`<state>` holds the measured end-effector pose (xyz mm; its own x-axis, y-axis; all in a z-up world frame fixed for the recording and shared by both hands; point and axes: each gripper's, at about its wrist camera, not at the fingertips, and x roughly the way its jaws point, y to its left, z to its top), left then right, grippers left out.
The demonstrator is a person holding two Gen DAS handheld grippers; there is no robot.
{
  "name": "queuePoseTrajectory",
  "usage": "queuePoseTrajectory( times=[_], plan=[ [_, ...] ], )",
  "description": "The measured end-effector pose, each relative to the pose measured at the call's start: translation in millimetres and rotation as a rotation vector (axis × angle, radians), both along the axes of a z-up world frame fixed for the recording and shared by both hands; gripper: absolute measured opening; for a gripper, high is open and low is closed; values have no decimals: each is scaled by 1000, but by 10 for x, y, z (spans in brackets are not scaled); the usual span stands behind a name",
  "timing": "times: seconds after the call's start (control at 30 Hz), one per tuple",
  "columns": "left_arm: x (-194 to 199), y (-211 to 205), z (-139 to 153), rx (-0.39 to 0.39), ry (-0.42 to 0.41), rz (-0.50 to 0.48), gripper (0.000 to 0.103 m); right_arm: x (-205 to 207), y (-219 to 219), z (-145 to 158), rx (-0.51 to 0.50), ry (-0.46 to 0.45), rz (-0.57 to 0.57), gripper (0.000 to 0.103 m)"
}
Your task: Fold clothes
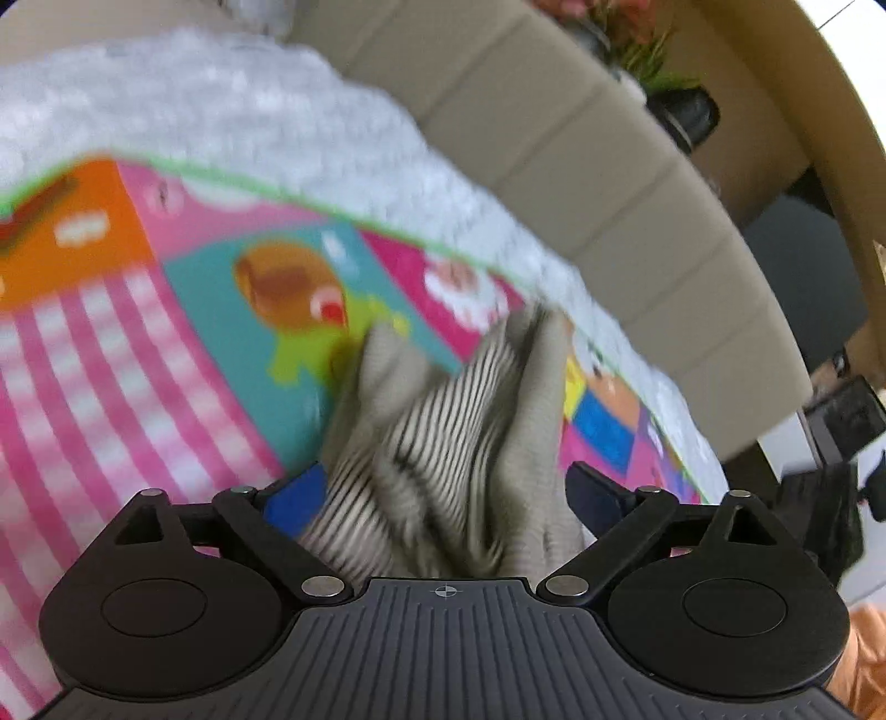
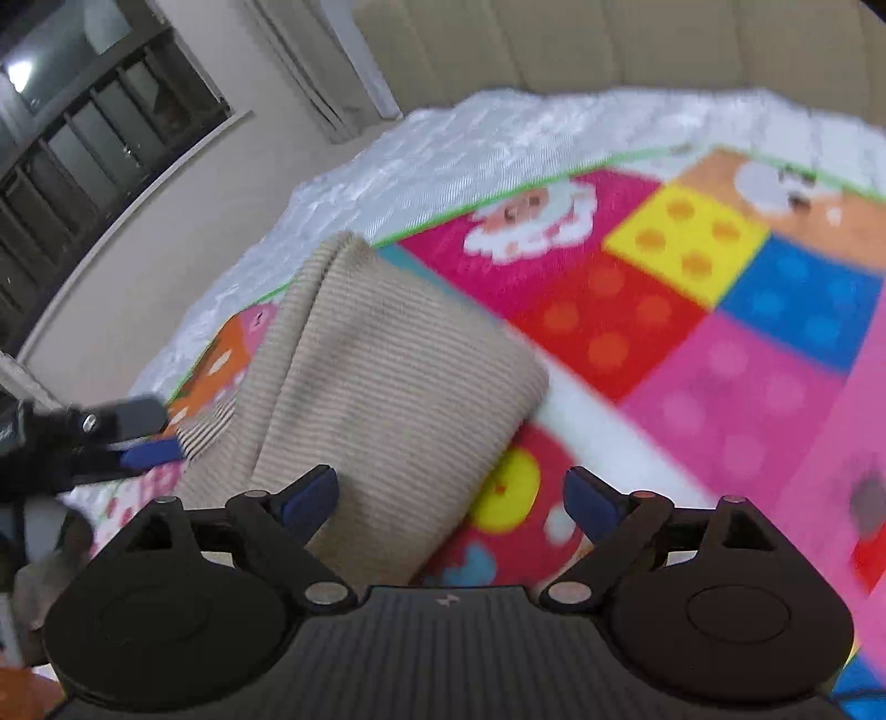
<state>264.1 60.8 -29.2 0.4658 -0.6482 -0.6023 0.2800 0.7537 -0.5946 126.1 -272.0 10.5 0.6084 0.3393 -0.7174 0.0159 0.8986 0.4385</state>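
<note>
A beige ribbed garment point(image 2: 382, 360) lies folded on a colourful cartoon play mat point(image 2: 720, 360). In the left wrist view its bunched end point(image 1: 443, 399) rises between the wide-spread fingers of my left gripper point(image 1: 443, 493); the pads do not visibly press it. My right gripper point(image 2: 451, 495) stands open above the garment's near corner, with its left fingertip point(image 2: 310, 493) over the cloth and bare mat under the other. The left gripper point(image 2: 144, 437) also shows at the garment's left edge in the right wrist view. Both pictures are blurred.
The mat lies on a white fluffy cover point(image 1: 221, 99). A beige padded backrest point(image 1: 554, 138) runs behind it, with a potted plant point(image 1: 637, 33) beyond. A dark window point(image 2: 83, 138) and wall stand to the left in the right wrist view.
</note>
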Motion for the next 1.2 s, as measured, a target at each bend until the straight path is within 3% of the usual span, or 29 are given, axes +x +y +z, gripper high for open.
queuePoseTrajectory(
  times=[0.17,0.23,0.3,0.33,0.53,0.67,0.8,0.87,1.0,1.13,1.2],
  plan=[
    [67,-279,-217,114,10,-78,99,6,11,-199,72,38,-25,94],
    [64,-289,-312,124,6,-94,97,53,26,-226,102,28,7,84],
    [29,-191,-361,93,23,-91,89,147,88,-218,117,15,59,67],
    [22,-144,-382,75,35,-87,87,206,130,-205,119,8,85,67],
    [-10,-147,-471,41,94,-57,85,655,394,-66,-45,-36,227,67],
    [-130,-284,-407,6,95,-90,84,843,520,67,-224,-109,348,71],
    [-208,-286,-301,-28,96,-135,86,726,450,299,-312,-160,295,75],
    [-182,-107,-201,-62,90,-83,87,501,430,419,-360,-232,286,75],
    [-116,350,-52,-89,58,124,89,-74,568,554,-407,-358,357,75],
    [-135,345,-58,-51,50,158,81,-293,895,538,-362,-436,368,75],
    [-147,331,-64,-19,44,168,77,-263,1060,486,-335,-422,364,76]
  ],
)
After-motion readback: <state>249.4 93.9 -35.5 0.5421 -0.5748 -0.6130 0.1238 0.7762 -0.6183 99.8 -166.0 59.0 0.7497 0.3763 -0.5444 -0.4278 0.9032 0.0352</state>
